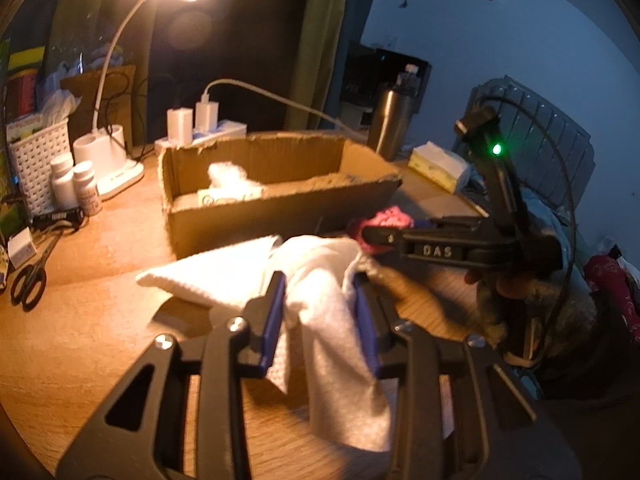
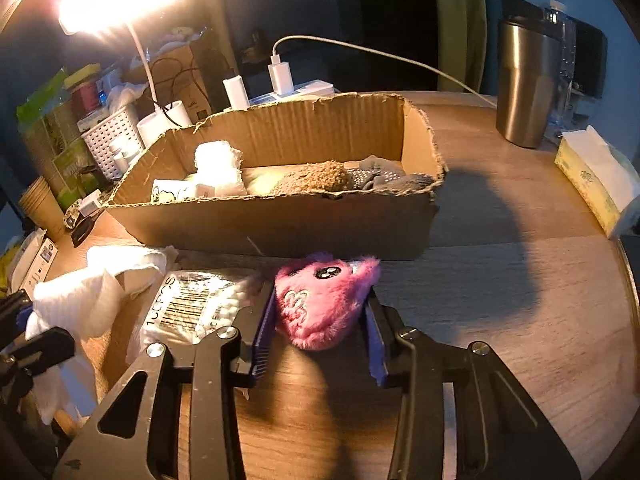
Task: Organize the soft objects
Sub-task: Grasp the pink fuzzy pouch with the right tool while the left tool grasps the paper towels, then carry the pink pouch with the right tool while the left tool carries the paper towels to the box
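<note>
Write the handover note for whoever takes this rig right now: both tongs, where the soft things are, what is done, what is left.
Left tongs: shut on the white cloth, lifted off the table in front of the cardboard box.
Right tongs: closed around the pink plush toy, which sits on the table just in front of the box.
Done: a white rolled cloth, a brown fuzzy item and grey gloves lie in the box.
Left: put the cloth and the plush in the box. The packet with the barcode lies beside the plush; whether it belongs is unclear.
</note>
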`<state>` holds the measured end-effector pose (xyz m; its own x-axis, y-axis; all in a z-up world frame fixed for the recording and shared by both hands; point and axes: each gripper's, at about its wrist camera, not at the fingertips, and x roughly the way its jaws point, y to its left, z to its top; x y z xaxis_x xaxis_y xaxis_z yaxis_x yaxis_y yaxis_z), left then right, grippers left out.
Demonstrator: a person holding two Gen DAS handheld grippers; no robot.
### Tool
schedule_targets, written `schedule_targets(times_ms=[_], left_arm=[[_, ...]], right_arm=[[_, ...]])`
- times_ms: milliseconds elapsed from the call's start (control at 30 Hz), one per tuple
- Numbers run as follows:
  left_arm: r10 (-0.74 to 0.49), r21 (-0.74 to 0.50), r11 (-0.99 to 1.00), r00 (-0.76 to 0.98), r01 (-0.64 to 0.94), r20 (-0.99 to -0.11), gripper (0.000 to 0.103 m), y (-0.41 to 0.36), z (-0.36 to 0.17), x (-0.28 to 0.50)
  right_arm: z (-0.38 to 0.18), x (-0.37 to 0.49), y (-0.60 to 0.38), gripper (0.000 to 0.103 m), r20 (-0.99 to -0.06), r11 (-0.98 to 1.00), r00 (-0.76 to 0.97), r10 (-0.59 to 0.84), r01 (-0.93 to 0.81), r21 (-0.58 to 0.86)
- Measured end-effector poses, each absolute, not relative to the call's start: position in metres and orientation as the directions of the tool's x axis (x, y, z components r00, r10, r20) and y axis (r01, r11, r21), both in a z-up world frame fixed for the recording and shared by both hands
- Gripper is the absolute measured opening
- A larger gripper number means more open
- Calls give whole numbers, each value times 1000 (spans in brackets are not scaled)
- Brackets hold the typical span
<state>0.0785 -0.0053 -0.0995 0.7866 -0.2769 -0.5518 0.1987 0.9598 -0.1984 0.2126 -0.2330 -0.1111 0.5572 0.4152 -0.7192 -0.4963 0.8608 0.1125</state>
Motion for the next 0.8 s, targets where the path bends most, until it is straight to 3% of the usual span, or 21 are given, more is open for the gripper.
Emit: schedule_targets(times_ms=[333,800], left_arm=[[-280,-179,960,814,218,-509,35,-12,-81,68],[-227,-159,972,854,171,-469,35,-6,-62,60]], right_arm=[[-77,187,-252,40,-627,857,634,454,-504,111],[-56,163,-253,40,-569,836,656,496,-537,110]])
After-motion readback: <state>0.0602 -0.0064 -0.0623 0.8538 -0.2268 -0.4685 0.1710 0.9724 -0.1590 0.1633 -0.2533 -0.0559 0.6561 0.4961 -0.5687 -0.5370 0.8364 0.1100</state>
